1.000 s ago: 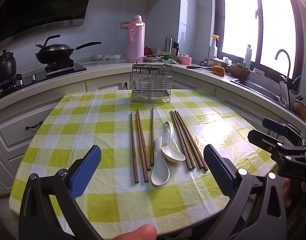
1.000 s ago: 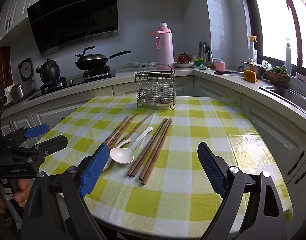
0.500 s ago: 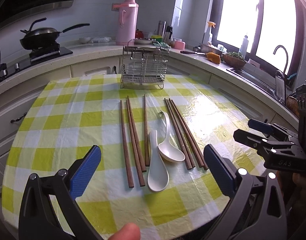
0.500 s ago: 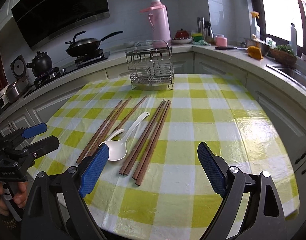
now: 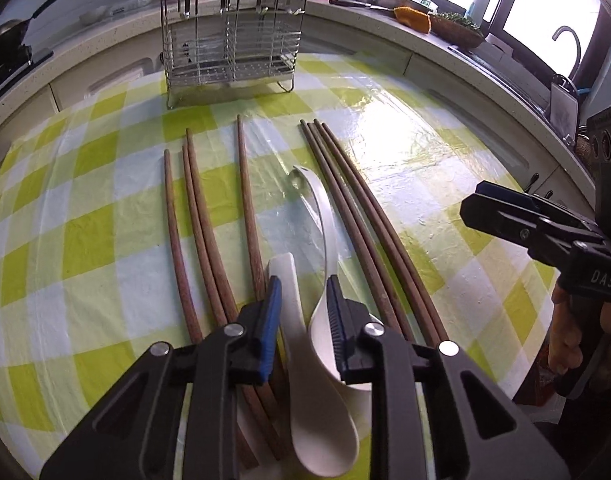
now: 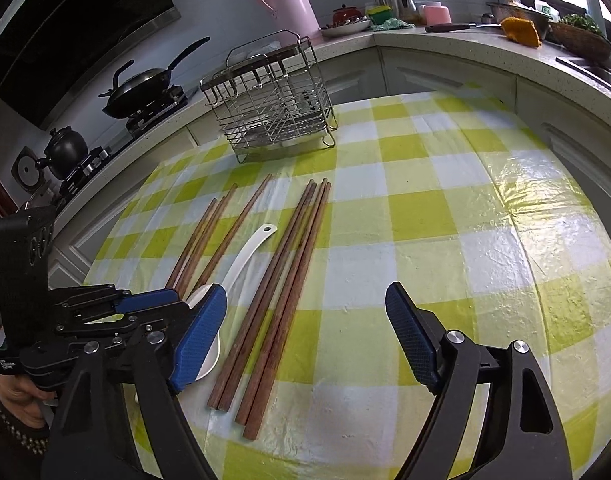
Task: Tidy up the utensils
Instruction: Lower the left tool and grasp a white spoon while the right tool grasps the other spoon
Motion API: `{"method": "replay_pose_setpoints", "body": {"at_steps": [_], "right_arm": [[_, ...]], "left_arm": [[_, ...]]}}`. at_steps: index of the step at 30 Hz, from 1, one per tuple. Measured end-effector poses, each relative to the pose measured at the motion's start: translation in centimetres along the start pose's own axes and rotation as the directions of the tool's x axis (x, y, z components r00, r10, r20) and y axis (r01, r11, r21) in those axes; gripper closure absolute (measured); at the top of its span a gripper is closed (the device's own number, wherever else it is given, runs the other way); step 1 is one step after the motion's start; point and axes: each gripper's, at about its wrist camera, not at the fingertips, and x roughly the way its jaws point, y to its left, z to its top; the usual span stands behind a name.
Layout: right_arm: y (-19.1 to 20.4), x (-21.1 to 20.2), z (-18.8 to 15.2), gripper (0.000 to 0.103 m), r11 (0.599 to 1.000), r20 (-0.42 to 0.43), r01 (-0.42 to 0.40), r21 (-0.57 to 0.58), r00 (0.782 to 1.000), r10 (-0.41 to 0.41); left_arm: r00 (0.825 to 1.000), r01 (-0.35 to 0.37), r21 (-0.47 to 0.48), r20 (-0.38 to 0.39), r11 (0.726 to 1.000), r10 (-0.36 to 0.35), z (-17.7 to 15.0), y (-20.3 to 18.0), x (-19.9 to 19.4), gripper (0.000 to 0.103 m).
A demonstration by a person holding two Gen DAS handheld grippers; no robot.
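Note:
Two white ceramic spoons lie among several brown wooden chopsticks [image 5: 247,196] on the green-checked tablecloth. My left gripper [image 5: 303,304] is low over them, its blue pads closed around the near spoon [image 5: 305,360] and against the long-handled spoon [image 5: 325,216]. In the right wrist view the left gripper [image 6: 173,304] sits at the spoon bowl [image 6: 201,296]. My right gripper [image 6: 305,340] is wide open and empty above the right chopstick bundle [image 6: 281,280]. The wire utensil rack [image 5: 229,36] stands at the table's far side [image 6: 273,100].
The table edge [image 6: 585,184] curves close to the kitchen counter. A pink thermos [image 6: 285,0], a wok [image 6: 141,84] and a black kettle [image 6: 65,148] stand on the counter behind. The right gripper's body shows at the left wrist view's right edge [image 5: 545,232].
My left gripper dropped down to the spoons and closed from wide open to narrow around the near spoon. My right gripper moved forward over the table and stayed open.

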Motion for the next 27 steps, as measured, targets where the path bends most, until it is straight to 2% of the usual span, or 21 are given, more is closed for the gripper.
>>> {"method": "replay_pose_setpoints", "body": {"at_steps": [4, 7, 12, 15, 18, 27], "right_arm": [[-0.6, 0.9, 0.6, 0.026, 1.000, -0.004, -0.023, 0.010, 1.000, 0.023], [-0.6, 1.3, 1.0, 0.026, 0.999, 0.000, -0.035, 0.011, 0.999, 0.035], [-0.2, 2.0, 1.3, 0.026, 0.998, -0.012, -0.056, -0.003, 0.998, 0.056], [0.0, 2.3, 1.6, 0.026, 0.998, -0.017, -0.058, -0.002, 0.998, 0.058], [0.7, 2.7, 1.7, 0.028, 0.998, -0.031, -0.051, -0.020, 0.998, 0.051], [5.5, 5.9, 2.0, 0.043, 0.991, -0.118, -0.051, -0.124, 0.992, 0.036]], "left_arm": [[0.999, -0.001, -0.038, -0.035, 0.999, -0.001, 0.2, 0.8, 1.0, 0.081], [0.999, 0.029, -0.060, -0.045, 0.998, -0.032, 0.3, 1.2, 1.2, 0.081], [0.997, 0.030, -0.049, -0.073, 0.998, -0.034, 0.4, 1.0, 2.1, 0.080], [0.997, 0.037, -0.056, -0.073, 0.998, -0.041, 0.6, 1.2, 2.0, 0.087], [0.998, 0.046, -0.076, -0.047, 0.996, -0.049, 0.4, 1.8, 1.2, 0.087], [0.992, 0.108, -0.167, 0.077, 0.980, -0.096, -1.4, 4.8, -4.0, 0.088]]}}
